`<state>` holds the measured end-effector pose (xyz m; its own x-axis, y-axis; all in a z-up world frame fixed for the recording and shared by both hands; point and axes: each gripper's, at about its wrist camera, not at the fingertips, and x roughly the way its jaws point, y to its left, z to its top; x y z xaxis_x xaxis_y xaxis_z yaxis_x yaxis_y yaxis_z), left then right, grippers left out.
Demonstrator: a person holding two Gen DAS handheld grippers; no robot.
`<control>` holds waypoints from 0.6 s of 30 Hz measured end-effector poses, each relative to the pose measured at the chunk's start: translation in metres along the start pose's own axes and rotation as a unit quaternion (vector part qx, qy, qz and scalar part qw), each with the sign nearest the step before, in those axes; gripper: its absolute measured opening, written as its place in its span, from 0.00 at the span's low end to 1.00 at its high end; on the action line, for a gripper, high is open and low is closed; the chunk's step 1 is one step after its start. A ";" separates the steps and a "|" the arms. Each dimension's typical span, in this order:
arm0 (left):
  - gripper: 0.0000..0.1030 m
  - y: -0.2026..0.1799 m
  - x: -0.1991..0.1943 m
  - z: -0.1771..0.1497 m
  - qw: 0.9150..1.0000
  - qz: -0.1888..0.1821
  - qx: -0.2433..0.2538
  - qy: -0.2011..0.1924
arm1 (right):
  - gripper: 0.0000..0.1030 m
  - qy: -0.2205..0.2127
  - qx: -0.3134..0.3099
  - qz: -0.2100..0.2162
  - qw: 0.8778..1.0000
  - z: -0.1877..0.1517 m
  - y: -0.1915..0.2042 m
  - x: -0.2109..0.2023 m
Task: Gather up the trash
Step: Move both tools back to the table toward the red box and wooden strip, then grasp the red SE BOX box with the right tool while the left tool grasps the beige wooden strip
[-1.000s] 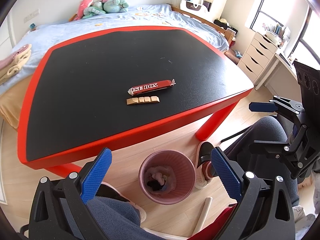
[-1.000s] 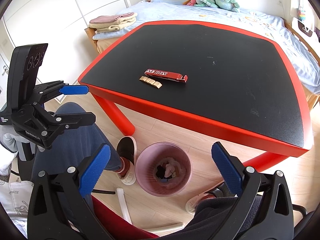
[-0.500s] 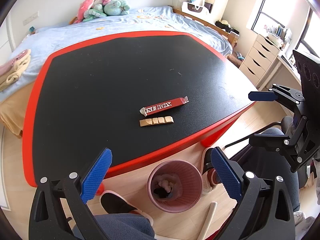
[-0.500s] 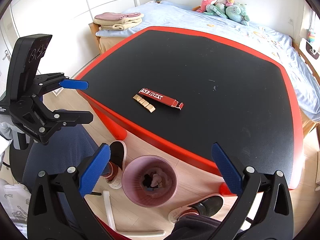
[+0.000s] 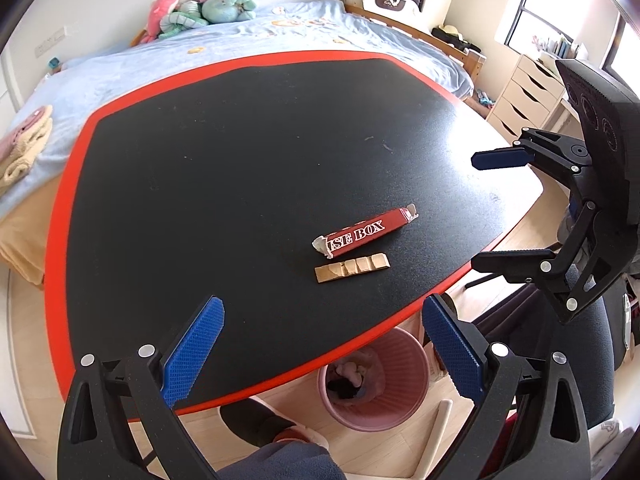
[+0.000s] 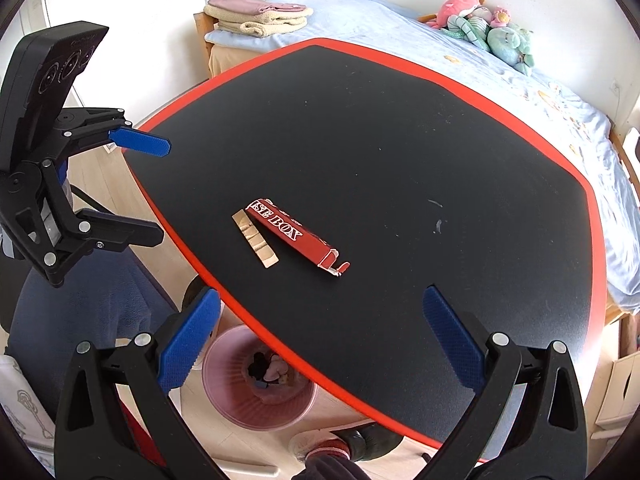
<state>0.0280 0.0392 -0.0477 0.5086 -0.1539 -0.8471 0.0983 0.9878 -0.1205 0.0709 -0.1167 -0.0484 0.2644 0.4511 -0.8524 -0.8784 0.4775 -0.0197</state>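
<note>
A long red box printed "BOX" lies on the black table near its front edge, with a flat tan cardboard strip beside it. Both also show in the right wrist view, the box and the strip. A pink trash bin with trash inside stands on the floor under the table edge; it also shows in the right wrist view. My left gripper is open and empty, short of the box. My right gripper is open and empty over the table's front edge.
The table has a red rim. A bed with plush toys lies behind it. Folded towels sit on the bed end. A white drawer unit stands at the right. My legs and shoes are under the table.
Both grippers have risen and moved forward over the table's front edge, so the box and strip appear closer. The bin now sits partly under the table rim. Both jaws stay open.
</note>
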 end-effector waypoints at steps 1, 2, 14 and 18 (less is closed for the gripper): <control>0.93 0.001 0.002 0.001 1.000 -0.002 0.002 0.002 | 0.97 0.003 -0.004 0.000 1.000 0.001 -0.001 0.005; 0.93 0.002 0.005 0.002 1.000 -0.003 0.004 0.005 | 0.97 0.006 -0.007 0.001 1.000 0.003 -0.003 0.009; 0.93 0.010 0.031 0.011 0.999 -0.016 0.025 0.030 | 0.79 0.026 -0.041 0.010 0.999 0.012 -0.012 0.047; 0.93 0.011 0.037 0.013 0.999 -0.020 0.032 0.036 | 0.69 0.028 -0.052 0.016 0.998 0.016 -0.011 0.054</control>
<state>0.0588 0.0440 -0.0732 0.4410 -0.1893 -0.8773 0.1731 0.9771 -0.1238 0.1019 -0.0853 -0.0861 0.2149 0.4203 -0.8815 -0.9237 0.3805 -0.0438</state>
